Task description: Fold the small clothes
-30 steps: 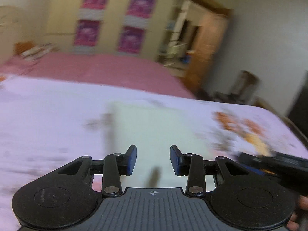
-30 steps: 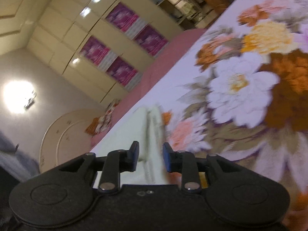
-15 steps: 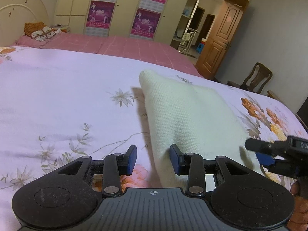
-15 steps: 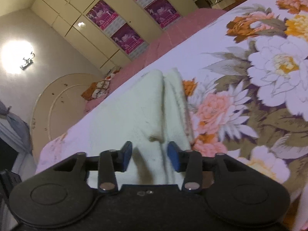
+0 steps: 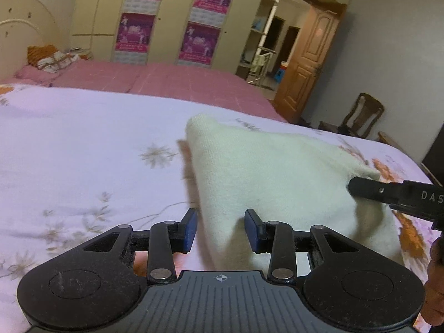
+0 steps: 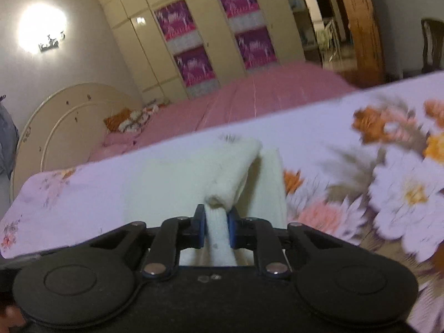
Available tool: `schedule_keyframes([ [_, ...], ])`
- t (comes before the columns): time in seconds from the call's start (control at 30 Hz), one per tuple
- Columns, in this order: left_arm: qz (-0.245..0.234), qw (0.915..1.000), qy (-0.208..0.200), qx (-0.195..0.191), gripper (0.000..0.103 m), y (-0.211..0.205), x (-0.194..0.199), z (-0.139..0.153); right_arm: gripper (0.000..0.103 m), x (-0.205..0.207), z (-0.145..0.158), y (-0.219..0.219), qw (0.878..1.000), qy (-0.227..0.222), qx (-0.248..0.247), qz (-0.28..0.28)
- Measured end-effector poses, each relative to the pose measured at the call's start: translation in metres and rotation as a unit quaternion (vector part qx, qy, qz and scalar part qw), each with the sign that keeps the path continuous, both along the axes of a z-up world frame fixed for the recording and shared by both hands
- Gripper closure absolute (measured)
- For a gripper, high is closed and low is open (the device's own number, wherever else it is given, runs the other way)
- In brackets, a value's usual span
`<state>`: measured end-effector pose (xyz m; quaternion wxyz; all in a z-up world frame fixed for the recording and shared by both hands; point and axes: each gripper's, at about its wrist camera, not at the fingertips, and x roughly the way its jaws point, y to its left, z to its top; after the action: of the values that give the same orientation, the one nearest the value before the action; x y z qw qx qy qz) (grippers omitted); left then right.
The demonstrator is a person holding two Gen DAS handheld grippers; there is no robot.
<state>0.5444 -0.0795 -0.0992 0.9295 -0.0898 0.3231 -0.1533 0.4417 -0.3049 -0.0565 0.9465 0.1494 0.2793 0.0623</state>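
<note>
A cream knitted garment (image 5: 266,172) lies on the floral bedspread (image 5: 83,144). In the left wrist view my left gripper (image 5: 220,230) is open, its jaws on either side of the garment's near edge without clamping it. My right gripper (image 6: 217,229) is shut on a bunched corner of the cream garment (image 6: 194,180) and lifts that corner, so the cloth is pulled up into a fold. The right gripper also shows in the left wrist view (image 5: 394,194) as a black bar at the garment's right edge.
A pink bed (image 5: 155,80) lies beyond the floral one, with a cream headboard (image 6: 63,127) and cushions at its left end. Wardrobes with magenta posters (image 5: 199,38) stand behind. A wooden door (image 5: 308,63) and a chair (image 5: 360,116) stand at the right.
My right gripper has closed on the garment's corner and raised it. My left gripper has stayed open at the near edge; the garment now slopes up toward the right.
</note>
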Motion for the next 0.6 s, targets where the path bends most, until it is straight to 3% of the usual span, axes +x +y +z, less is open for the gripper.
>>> schedule_keyframes([
  [0.1, -0.01, 0.9994, 0.005, 0.032, 0.066, -0.015, 0.003, -0.003, 0.087, -0.001, -0.009, -0.013, 1.0, 0.006, 0.0, -0.012],
  [0.2, -0.016, 0.9988, 0.005, 0.047, 0.066, -0.018, 0.004, -0.003, 0.087, 0.016, -0.041, -0.027, 0.997, 0.058, 0.044, -0.025],
  [0.23, -0.019, 0.9986, 0.005, 0.049, 0.066, -0.017, 0.004, -0.003, 0.087, 0.015, -0.046, -0.029, 0.997, 0.054, 0.054, -0.027],
  [0.47, -0.025, 0.9984, 0.004, 0.05, 0.066, -0.009, 0.004, 0.004, 0.087, 0.011, -0.046, -0.034, 0.997, 0.05, 0.062, -0.02],
  [0.6, -0.021, 0.9983, 0.003, 0.055, 0.057, -0.007, 0.004, 0.003, 0.087, 0.011, -0.044, -0.031, 0.998, 0.049, 0.048, -0.015],
])
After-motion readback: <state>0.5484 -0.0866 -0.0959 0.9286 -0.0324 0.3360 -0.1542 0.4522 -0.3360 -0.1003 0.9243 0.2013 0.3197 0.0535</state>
